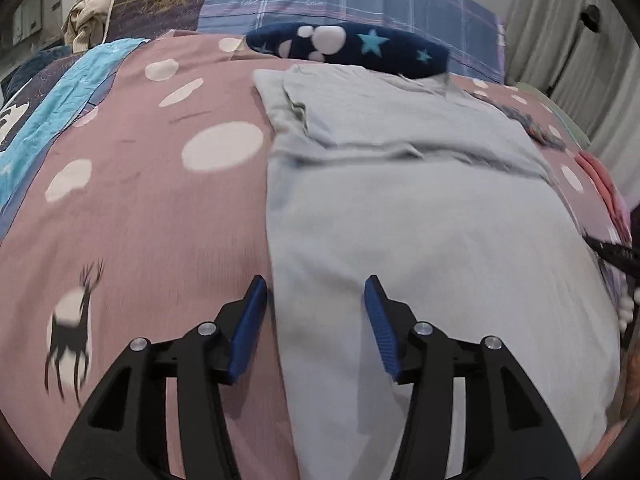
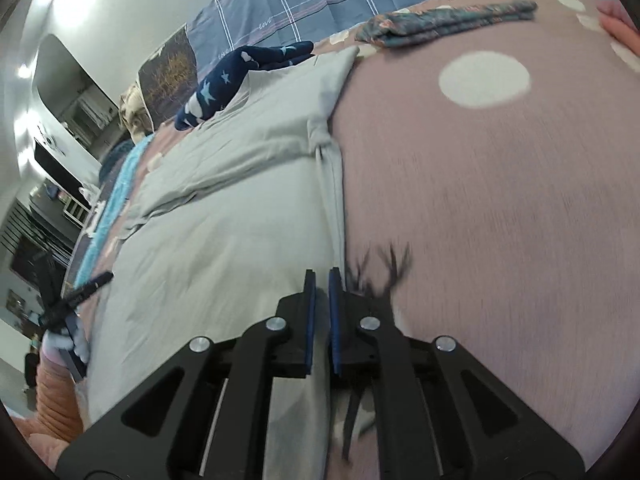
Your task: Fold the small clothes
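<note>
Lower centre of the left wrist view: left gripper (image 1: 316, 300) with blue pads (image 1: 250, 330) spread apart, nothing pinched, straddling the near left edge of a pale grey garment (image 1: 420, 232), one pad over the pink spotted bedcover (image 1: 160, 208), the other over the cloth. Lower centre of the right wrist view: right gripper (image 2: 322, 280) with pads nearly pressed together, sitting right at the garment's (image 2: 224, 240) near right edge; unclear whether a thin fold of cloth is caught between them. Outward from both sets of jaws, the garment running straight ahead and up the frame, long axis lined up with the fingers, near part smooth and flat, far part already folded over on itself toward the top. Each gripper at its own side edge, so about equally near; judged ready for lifting the near end and carrying it toward the far end. Beyond the far end, a navy star-patterned cloth (image 1: 352, 46); upper right of the right view, a folded floral piece (image 2: 448, 20), well apart.
</note>
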Action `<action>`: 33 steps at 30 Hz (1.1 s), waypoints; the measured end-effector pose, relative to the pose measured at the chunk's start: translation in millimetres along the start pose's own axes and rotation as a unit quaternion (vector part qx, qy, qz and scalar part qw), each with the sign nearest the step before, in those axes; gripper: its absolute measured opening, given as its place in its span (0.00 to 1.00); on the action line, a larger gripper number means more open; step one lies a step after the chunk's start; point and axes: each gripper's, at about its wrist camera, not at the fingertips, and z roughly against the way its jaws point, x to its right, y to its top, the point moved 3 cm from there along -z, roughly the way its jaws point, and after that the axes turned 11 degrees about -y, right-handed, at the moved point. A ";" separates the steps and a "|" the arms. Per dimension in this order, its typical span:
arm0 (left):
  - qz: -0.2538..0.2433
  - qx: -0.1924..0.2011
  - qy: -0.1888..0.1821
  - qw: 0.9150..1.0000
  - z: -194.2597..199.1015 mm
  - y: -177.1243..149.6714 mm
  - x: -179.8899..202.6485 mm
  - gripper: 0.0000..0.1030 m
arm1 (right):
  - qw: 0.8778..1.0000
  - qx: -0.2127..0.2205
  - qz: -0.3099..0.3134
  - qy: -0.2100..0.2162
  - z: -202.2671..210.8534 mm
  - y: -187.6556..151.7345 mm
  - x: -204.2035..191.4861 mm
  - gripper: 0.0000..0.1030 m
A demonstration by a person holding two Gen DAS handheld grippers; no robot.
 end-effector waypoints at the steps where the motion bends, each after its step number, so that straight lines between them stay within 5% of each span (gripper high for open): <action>1: -0.004 -0.003 -0.015 1.000 6.4 -11.3 3.8 0.51 | 1.000 0.002 -0.001 0.001 3.4 -4.3 -0.5 0.07; 10: 0.021 0.023 -0.094 0.995 48.5 -78.0 9.5 0.51 | 1.000 0.007 -0.026 0.015 45.7 -62.5 11.9 0.12; 17: 0.048 0.036 -0.172 0.983 77.8 -123.6 16.0 0.51 | 0.994 -0.002 -0.068 0.084 81.6 -118.9 25.0 0.15; 22: 0.072 0.023 -0.244 0.967 90.4 -146.4 24.8 0.51 | 0.989 -0.024 -0.073 0.128 99.4 -147.7 20.7 0.33; 28: 0.072 0.020 -0.267 0.961 77.7 -138.9 36.8 0.51 | 0.987 -0.034 -0.055 0.148 94.9 -148.8 3.7 0.43; 30: 0.076 0.027 -0.262 0.962 76.4 -137.9 38.9 0.35 | 0.985 -0.038 -0.063 0.155 91.2 -144.7 0.4 0.43; 31: 0.080 0.028 -0.259 0.962 77.5 -140.7 37.7 0.26 | 0.986 -0.038 -0.063 0.152 93.3 -147.3 -0.1 0.36; 32: 0.090 0.029 -0.258 0.962 77.3 -142.8 35.2 0.05 | 0.987 -0.037 -0.060 0.147 93.7 -147.8 -1.1 0.28; 33: 0.112 0.030 -0.257 0.960 76.6 -143.4 30.9 0.03 | 0.988 -0.038 -0.058 0.141 94.0 -149.9 -1.7 0.16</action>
